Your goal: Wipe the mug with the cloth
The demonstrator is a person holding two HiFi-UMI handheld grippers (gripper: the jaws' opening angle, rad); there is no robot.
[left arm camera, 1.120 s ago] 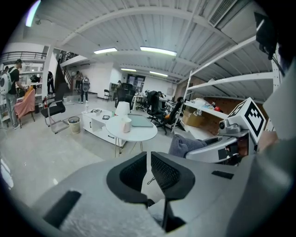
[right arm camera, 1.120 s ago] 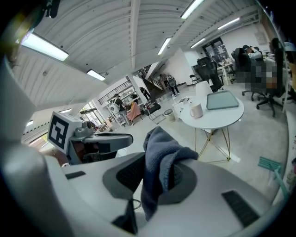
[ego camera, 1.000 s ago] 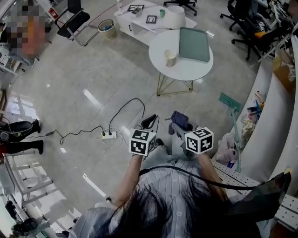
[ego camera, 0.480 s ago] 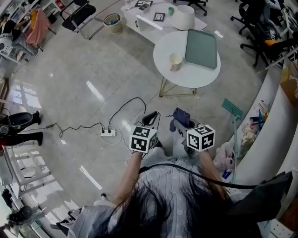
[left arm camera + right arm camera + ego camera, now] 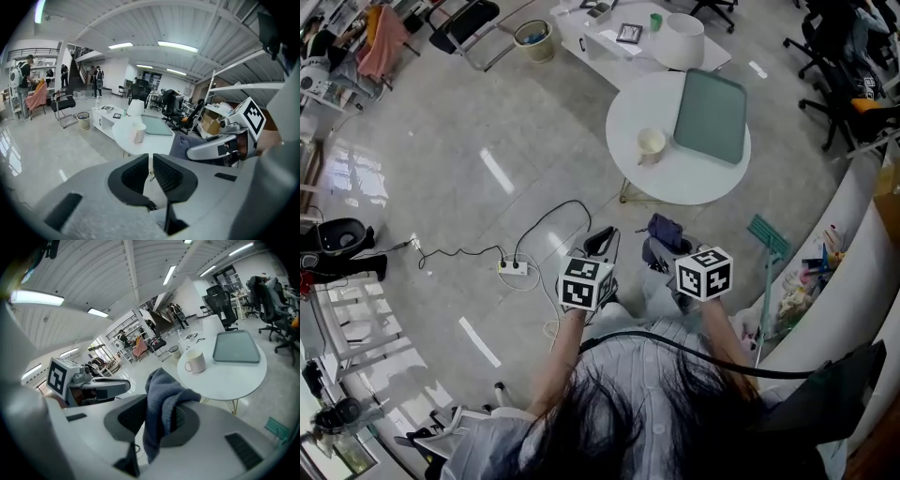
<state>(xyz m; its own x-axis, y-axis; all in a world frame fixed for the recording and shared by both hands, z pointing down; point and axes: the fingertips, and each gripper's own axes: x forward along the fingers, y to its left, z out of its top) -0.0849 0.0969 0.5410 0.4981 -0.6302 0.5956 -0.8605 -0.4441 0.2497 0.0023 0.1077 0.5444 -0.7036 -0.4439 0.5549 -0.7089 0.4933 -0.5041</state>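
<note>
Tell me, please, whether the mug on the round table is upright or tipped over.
Upright: the mug stands on its base on the round table, its open mouth facing up in the head view.

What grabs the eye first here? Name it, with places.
The blue cloth hangs clamped in the right gripper, held above the floor. Ahead, a white mug stands on the round table beside a green tray. The left gripper is shut, empty.

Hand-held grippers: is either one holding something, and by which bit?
The right hand-held gripper pinches the grey-blue cloth by a bunched fold, the rest hanging loose. The left hand-held gripper is shut on nothing.
</note>
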